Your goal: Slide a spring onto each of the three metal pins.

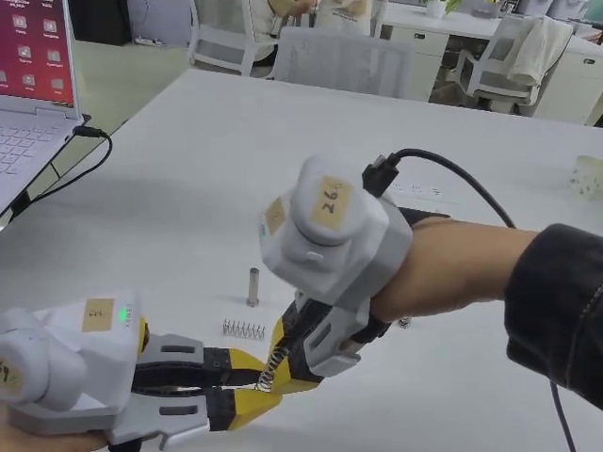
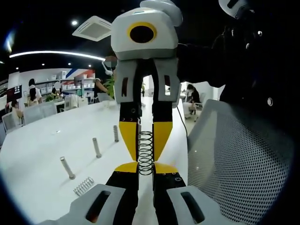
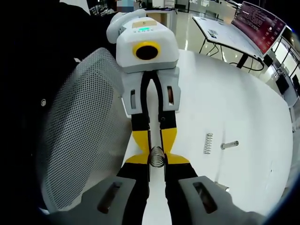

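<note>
Centrally, a small coil spring [image 1: 272, 368] is held in the air just above the near part of a white table [image 1: 207, 169], caught between two handheld grippers that meet tip to tip. The right gripper [image 2: 146, 161] has its yellow-tipped jaws clenched along the spring's sides, and the left gripper [image 3: 157, 152] looks clenched on the spring's near end, so both seem to grasp the same spring. This reads as a handover or regrip before threading. The next move likely calls for one gripper to let go, leaving an open end of the spring free, then holding it upright over a pin and lowering it. In the left gripper view three metal pins stand in a row on the table to the left: a near pin [image 2: 67, 167], a middle pin [image 2: 96, 147] and a far pin [image 2: 116, 133]. A second spring [image 2: 83, 185] lies loose just beside the near pin. The far pin looks ribbed and may already carry a spring, but it is too small to be sure. In the head view the right gripper's housing hides part of the table behind it. A laptop [image 1: 28, 85] is cut off at the far left.
</note>
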Action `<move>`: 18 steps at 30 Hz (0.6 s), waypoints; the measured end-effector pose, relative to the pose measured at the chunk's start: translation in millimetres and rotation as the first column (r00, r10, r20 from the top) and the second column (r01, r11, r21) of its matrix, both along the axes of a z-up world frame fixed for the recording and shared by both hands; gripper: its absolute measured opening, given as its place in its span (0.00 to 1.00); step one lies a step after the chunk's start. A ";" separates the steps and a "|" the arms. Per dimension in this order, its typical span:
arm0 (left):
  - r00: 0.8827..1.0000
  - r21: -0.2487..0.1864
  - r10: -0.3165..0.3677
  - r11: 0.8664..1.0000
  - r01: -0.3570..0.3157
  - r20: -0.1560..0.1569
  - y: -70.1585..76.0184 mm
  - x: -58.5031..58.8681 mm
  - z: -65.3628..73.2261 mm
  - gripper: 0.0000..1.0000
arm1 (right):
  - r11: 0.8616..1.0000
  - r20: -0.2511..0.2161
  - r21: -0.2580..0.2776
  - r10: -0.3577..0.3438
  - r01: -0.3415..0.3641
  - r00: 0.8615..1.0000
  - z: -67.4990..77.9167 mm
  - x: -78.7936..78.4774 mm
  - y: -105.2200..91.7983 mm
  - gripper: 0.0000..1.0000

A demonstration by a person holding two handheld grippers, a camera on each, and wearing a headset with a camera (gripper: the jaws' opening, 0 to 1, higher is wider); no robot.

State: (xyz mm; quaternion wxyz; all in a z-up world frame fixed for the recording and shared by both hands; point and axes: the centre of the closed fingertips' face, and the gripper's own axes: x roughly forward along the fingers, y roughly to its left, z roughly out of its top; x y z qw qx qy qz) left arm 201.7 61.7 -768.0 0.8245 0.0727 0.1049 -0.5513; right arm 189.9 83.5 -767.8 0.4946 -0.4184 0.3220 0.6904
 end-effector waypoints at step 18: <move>1.000 -0.003 -0.004 1.000 0.004 -0.008 -3.7 1.8 -2.2 0.03 | 1.000 0.004 -0.015 -0.004 0.004 1.000 -1.8 0.7 -2.0 0.08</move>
